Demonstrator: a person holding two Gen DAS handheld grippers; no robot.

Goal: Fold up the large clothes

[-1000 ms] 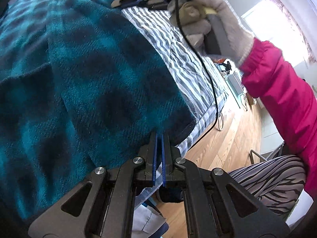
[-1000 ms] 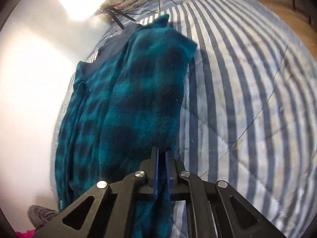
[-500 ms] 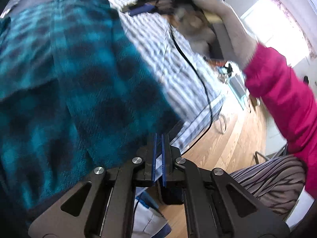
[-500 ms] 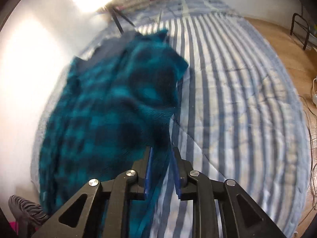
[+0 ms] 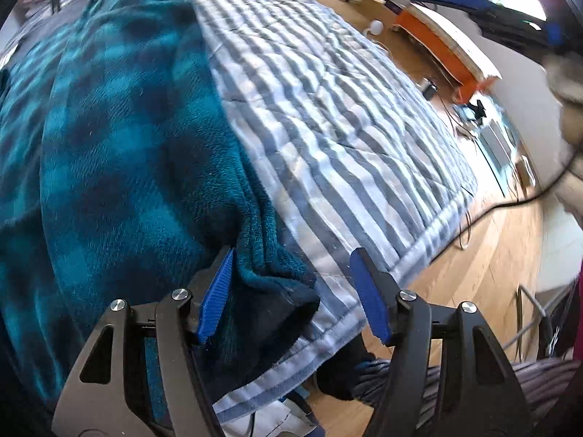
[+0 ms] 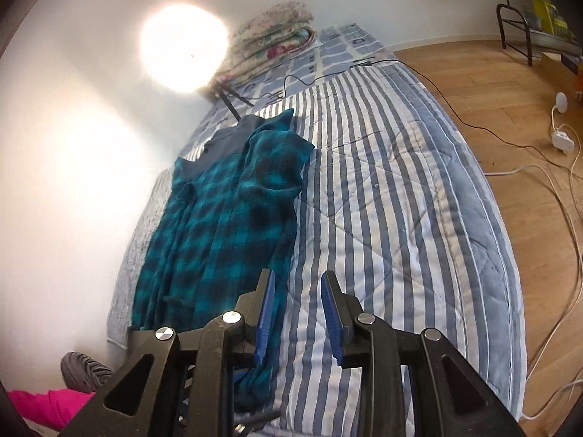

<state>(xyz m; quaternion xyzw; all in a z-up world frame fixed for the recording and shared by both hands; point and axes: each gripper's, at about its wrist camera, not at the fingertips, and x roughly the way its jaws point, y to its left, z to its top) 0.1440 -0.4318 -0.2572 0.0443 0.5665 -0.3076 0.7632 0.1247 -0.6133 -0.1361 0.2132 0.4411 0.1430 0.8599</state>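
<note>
- On the striped bed (image 6: 400,189), along its left side next to the wall, the teal plaid garment (image 6: 233,211) lies lengthwise in a long narrow strip, collar end far from the camera.
- A second ago both tools were pinched shut on the garment's near edge; now both have let go.
- The left tool (image 5: 291,291) has its jaws opening, already wide apart. The garment's corner (image 5: 277,284) sits between them against the left pad and well clear of the right one, so nothing is gripped.
- The right tool (image 6: 297,313) has its jaws opening too, to a narrower gap. Only striped quilt shows between the pads, with the garment's edge just left of the left pad.
- The right-wrist view now takes in the whole bed from higher and farther back than before.
- The gloved hand (image 5: 566,83) that filled the upper left-wrist view earlier is now a blur at the right edge.
</note>
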